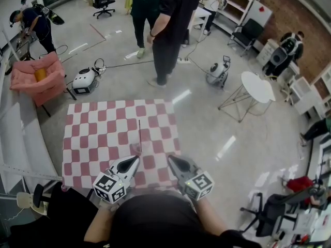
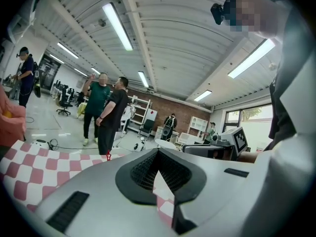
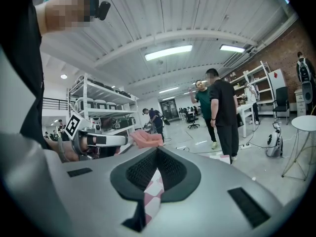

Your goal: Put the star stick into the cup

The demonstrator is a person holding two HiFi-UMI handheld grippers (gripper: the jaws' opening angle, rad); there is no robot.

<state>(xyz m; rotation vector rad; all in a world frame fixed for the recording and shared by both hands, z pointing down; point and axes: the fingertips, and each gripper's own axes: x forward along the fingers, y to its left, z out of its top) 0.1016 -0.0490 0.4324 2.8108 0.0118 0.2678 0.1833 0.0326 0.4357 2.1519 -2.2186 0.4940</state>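
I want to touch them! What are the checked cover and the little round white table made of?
The checked cover looks like soft matte cloth: no shine, wavy edges. The round table seems to have a smooth hard white top, perhaps plastic or painted wood, on thin wire legs, likely metal.

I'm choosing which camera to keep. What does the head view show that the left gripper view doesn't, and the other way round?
Head view only: the whole outline of the checkered cloth, a thin stick lying on it just ahead of the left gripper, and that gripper's marker cube.

Left gripper view only: ceiling lights, a window, a small red shape on the cloth, and its own jaws close up, shut on nothing.

Both: the cloth, the person in black and the right gripper. Neither shows a cup.
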